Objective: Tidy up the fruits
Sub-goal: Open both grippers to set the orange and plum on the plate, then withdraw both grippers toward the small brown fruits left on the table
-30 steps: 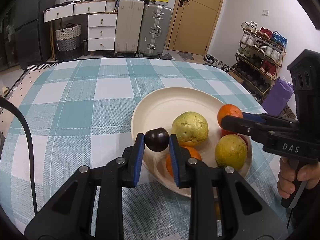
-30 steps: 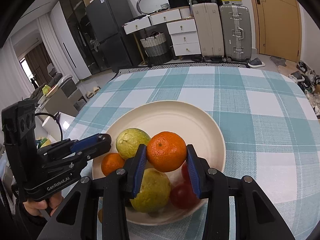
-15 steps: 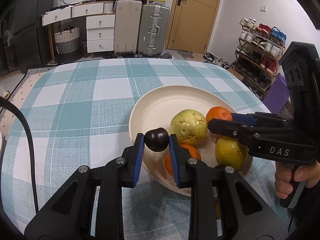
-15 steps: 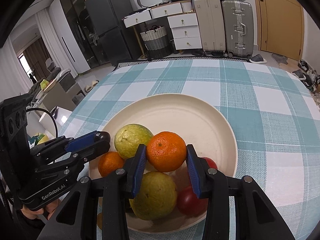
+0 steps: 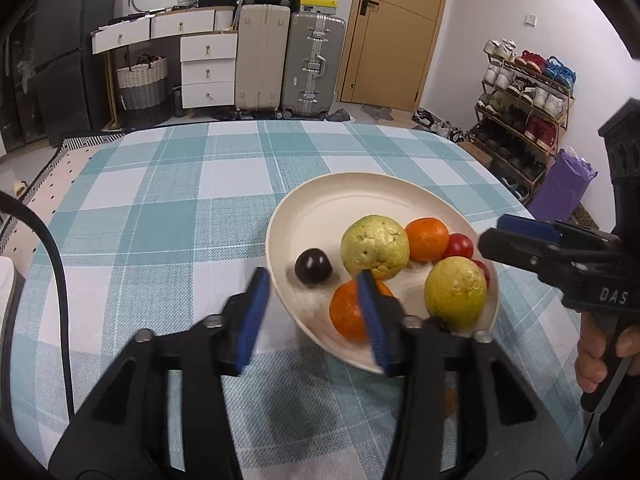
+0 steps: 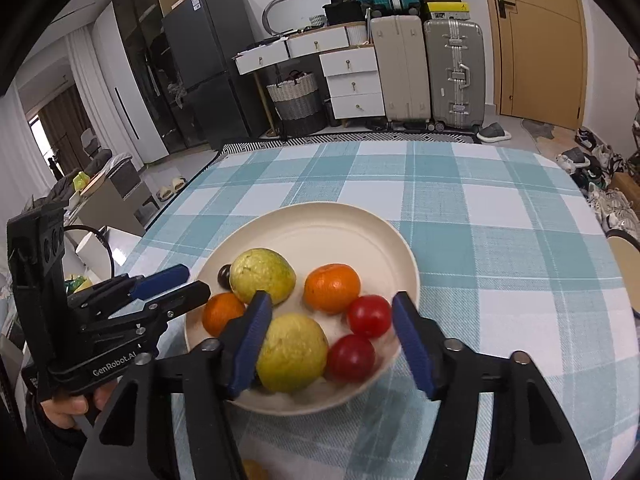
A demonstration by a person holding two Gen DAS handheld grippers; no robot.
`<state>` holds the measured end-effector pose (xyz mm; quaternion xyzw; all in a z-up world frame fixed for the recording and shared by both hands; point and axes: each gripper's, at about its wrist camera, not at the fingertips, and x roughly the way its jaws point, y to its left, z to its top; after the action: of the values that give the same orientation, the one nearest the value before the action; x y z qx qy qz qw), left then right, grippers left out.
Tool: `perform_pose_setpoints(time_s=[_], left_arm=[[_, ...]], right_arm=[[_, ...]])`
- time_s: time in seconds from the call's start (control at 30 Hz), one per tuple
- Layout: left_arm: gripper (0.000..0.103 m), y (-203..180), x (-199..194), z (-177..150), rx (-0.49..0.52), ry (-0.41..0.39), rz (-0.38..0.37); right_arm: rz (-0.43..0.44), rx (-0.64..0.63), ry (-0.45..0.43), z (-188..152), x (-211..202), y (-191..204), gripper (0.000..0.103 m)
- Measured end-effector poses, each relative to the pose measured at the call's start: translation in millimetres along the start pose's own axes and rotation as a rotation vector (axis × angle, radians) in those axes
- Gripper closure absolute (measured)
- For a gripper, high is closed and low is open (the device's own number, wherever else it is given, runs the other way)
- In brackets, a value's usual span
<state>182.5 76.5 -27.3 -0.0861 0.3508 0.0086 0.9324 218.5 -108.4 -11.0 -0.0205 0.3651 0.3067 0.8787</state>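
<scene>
Left gripper (image 5: 312, 312) stands wide and empty at the near rim of the plate (image 5: 320, 192); right gripper (image 6: 332, 336) likewise wide, empty, over the fruit. All visible fruit lies on the plate, crowded toward its near side. Risk, largest first: the near guava (image 6: 290, 358) sits at the rim and a brush from either finger could roll it off. The far guava (image 6: 262, 276) leans on neighbours. The orange (image 6: 332, 288), tomatoes (image 6: 368, 316) and dark plum (image 5: 313, 266) could scatter if nudged.
</scene>
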Motion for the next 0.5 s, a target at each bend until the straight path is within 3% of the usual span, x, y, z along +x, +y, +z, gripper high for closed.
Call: perform_pose_setpoints(time_s=[0.03,0.1,0.27,0.5], left_arm=[[0.044,-1.0,-6.1,-1.1,-0.003,-0.011,0.003],[0.021,-2.5,-17.3,-2.8,-0.003,-0.029,0.012],[0.001,-9.7,-50.7,-11.6,0.007,-0.085,0.023],[0.001,-21.5,-77.3,-31.9,0.024,-0.092,0.029]], right_arm=[[-0.006,-0.006,-0.009,-2.6,-5.3,0.4,0.025],[-0.006,-0.023,-0.015,-7.8,-13.9,2.6,0.014],[-0.019,-0.063,-0.017,-22.5,-28.6,9.1,0.001],[-0.006,-0.054,-0.012,-43.9,-38.6,10.0,0.000]])
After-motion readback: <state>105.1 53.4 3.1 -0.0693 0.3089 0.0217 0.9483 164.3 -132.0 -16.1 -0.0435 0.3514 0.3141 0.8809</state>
